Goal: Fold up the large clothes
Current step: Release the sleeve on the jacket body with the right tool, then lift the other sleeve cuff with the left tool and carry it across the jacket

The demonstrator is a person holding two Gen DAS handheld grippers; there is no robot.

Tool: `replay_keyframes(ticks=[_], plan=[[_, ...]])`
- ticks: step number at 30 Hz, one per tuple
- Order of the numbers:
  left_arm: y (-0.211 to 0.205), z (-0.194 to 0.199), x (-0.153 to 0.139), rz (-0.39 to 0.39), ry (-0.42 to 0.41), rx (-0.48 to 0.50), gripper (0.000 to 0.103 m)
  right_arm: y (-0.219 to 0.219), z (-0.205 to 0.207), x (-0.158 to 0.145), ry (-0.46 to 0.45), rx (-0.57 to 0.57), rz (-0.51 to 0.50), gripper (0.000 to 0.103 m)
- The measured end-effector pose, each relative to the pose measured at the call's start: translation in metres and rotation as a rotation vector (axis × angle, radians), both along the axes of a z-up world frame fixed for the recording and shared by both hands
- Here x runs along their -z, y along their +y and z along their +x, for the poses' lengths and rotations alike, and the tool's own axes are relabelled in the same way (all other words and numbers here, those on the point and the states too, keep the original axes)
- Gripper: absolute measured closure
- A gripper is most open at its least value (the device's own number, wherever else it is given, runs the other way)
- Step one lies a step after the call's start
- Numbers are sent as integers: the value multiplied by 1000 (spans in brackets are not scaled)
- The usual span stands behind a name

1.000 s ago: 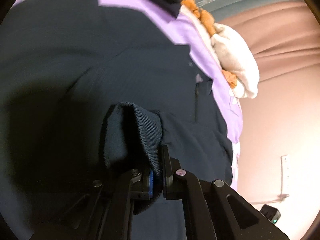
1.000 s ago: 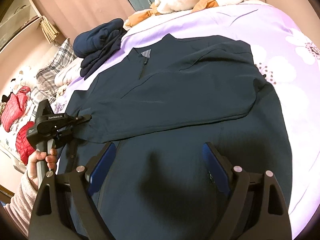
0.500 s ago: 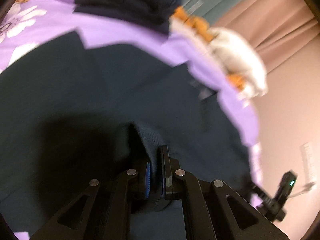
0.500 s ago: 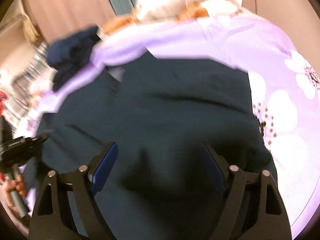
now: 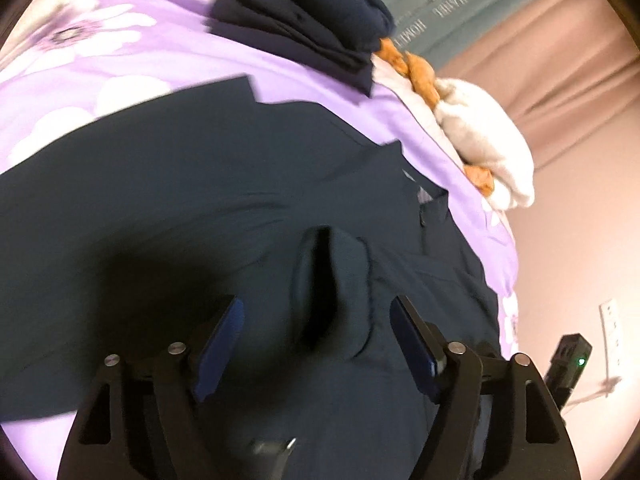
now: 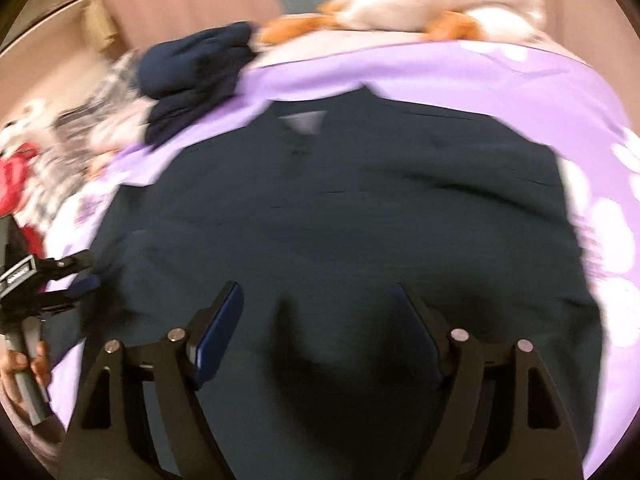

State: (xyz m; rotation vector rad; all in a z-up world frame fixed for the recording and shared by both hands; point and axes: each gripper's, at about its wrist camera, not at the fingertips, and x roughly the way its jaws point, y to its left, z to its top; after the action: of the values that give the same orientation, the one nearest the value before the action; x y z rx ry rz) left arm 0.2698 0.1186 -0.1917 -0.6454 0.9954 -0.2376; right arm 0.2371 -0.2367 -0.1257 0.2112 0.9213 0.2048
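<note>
1. left wrist view: the dark jacket (image 5: 168,208) lies spread on the purple flowered bed (image 5: 120,72), filling most of the near part of the view. the left tongs (image 5: 316,340) are opening; the ribbed cuff (image 5: 332,292) of a sleeve lies between the blue pads, touching neither, so it is released. the cloth looks soft, limp and light, with a slightly slick weave; it should crease wherever it is bent and sag if lifted by one point. the thicker cuff, hem and collar look like the firmest places to pinch. the tongs point down at a slant toward the far right. a stack of folded navy clothes (image 5: 304,20) and a white plush toy (image 5: 484,140) sit at the far edge.

2. right wrist view: the picture is blurred. the right tongs (image 6: 318,336) stand wide apart with nothing between the pads, hovering over the jacket's (image 6: 340,220) near half, tilted down. the collar (image 6: 304,124) points to the far side. at the left edge a hand (image 6: 24,368) grips the handle of the left tongs (image 6: 72,276), beside the jacket's left border.
</note>
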Motion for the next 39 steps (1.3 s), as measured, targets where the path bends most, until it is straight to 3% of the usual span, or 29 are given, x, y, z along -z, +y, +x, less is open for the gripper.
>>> replay_keyframes(ticks=[9, 12, 15, 18, 21, 26, 29, 34, 39], plan=[[91, -84, -8, -71, -2, -180, 25, 114, 19, 16, 0, -215, -40, 27], [122, -114, -11, -89, -5, -255, 25, 142, 30, 27, 13, -233, -93, 28], [152, -142, -13, -132, -10, -345, 25, 160, 42, 48, 89, -247, -147, 22], [176, -162, -10, -170, -11, -425, 25, 166, 43, 43, 90, -244, -177, 23], [203, -186, -4, -200, -12, -512, 24, 161, 27, 25, 100, -233, -90, 26], [237, -214, 13, -252, -2, -612, 24, 156, -22, -15, 17, -240, 1, 26], [251, -227, 30, -325, 9, -672, 24, 151, -48, -29, -10, -241, 60, 25], [258, -228, 50, -419, 28, -697, 24, 142, -80, -33, -30, -201, 143, 24], [265, -225, 61, -454, 46, -706, 24, 139, -100, -34, -24, -180, 174, 24]])
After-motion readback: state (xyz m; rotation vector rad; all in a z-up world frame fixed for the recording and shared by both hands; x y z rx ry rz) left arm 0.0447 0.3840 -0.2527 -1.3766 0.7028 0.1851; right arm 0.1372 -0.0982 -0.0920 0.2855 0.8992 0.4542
